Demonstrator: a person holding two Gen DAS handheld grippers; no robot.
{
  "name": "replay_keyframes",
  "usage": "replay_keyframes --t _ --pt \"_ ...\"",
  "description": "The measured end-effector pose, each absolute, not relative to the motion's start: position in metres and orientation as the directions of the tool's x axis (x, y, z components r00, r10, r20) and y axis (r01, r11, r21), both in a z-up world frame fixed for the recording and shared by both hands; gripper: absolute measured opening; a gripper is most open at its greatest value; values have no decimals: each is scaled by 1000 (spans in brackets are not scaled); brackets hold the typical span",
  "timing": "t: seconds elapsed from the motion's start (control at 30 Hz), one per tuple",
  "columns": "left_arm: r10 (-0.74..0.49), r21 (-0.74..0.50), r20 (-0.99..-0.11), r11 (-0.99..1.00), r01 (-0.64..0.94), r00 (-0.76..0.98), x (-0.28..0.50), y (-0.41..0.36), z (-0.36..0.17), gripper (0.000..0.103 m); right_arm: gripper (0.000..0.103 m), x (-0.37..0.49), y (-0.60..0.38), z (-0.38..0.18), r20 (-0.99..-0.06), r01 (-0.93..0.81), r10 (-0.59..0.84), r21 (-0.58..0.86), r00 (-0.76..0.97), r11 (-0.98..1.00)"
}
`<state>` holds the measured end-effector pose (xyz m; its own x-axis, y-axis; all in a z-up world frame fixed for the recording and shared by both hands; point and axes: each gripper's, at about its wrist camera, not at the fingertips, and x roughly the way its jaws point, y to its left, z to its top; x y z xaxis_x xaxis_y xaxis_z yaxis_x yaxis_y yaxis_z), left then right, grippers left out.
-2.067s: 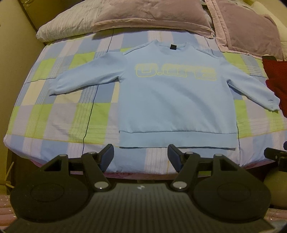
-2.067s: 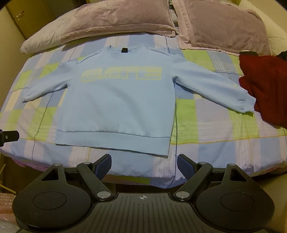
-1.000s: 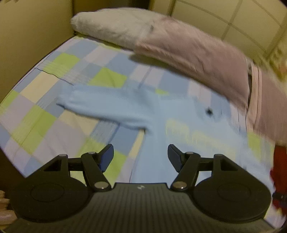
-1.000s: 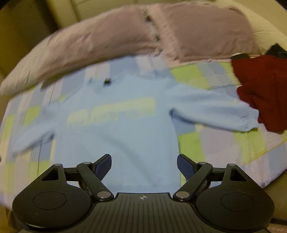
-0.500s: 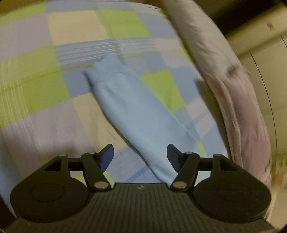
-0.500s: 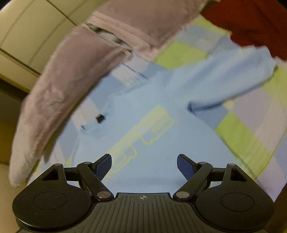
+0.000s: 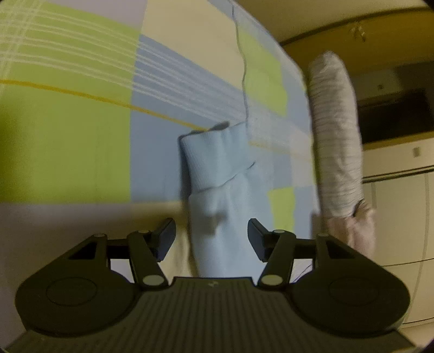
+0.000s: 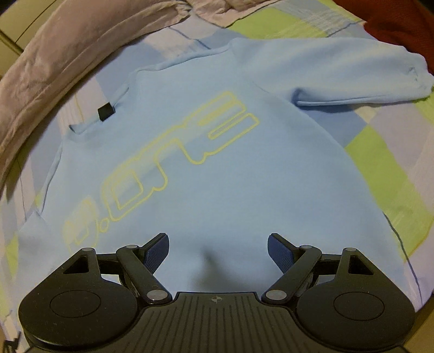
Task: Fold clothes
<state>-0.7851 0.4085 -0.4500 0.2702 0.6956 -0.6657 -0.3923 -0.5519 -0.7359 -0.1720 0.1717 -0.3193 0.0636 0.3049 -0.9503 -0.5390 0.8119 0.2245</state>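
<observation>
The light-blue sweatshirt is being shown spread flat, front up, on the checked bedspread, its yellow lettering running slantwise across the chest and both sleeves lying out to the sides rather than folded in. The left tongs are being held wide, nothing gripped, and one sleeve is being framed straight between the two fingers: its long axis is running directly away from the tongs, the ribbed cuff lying at the far end and the cloth passing under the gap toward the camera. That sleeve is clearly being covered by the left side, which is much the nearer to it. The right tongs are also being held wide and empty, low over the lower chest of the garment, with the other sleeve stretching off to the upper right, its cuff lying close beside a dark red garment at the frame's edge; pillows are being seen beyond the collar. Judged from this, a sleeve fold is being lined up, and everything is turning on the left fingers closing across the sleeve's width, not along it, so that it can be carried inward over the body. The blur is making contact with the cloth impossible to settle.
</observation>
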Motion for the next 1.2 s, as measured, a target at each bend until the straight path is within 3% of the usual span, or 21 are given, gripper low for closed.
replay_keyframes --t 0.3,0.33,0.43,0.47,0.57,0.67,0.77,0.9,1.0,1.2 --pt "743 -772 -618 -511 -379 256 -781 415 -465 49 83 -179 188 -335 -951 -616 301 198 67 762" --pt "745 -771 -618 -511 -379 252 -781 416 -466 44 83 -178 188 -337 -951 -622 302 196 68 758" --pt "727 -746 -646 -537 -394 234 -777 419 -469 11 83 -172 190 -341 -951 -620 302 199 66 759" --pt "720 -737 -656 -548 -395 225 -775 418 -468 6 83 -170 190 -341 -949 -617 307 203 65 760" --pt "748 -730 -637 -506 -460 186 -761 416 -447 5 83 -160 186 -337 -943 -627 324 205 80 751" --pt "800 -738 -556 -352 -575 224 -725 418 -406 5 83 -147 181 -329 -939 -651 321 169 122 740" --pt "796 -757 -472 -144 -638 380 -667 412 -367 5 83 -129 172 -321 -931 -649 327 150 161 746" --pt "627 -777 -379 184 -602 681 -557 381 -337 7 83 -106 156 -315 -919 -612 354 182 173 770" --pt "533 -741 -458 213 -637 711 -529 369 -347 18 83 -93 149 -313 -911 -596 371 198 181 778" --pt "329 -667 -606 286 -688 724 -475 345 -366 20 83 -68 137 -320 -903 -543 398 255 162 800"
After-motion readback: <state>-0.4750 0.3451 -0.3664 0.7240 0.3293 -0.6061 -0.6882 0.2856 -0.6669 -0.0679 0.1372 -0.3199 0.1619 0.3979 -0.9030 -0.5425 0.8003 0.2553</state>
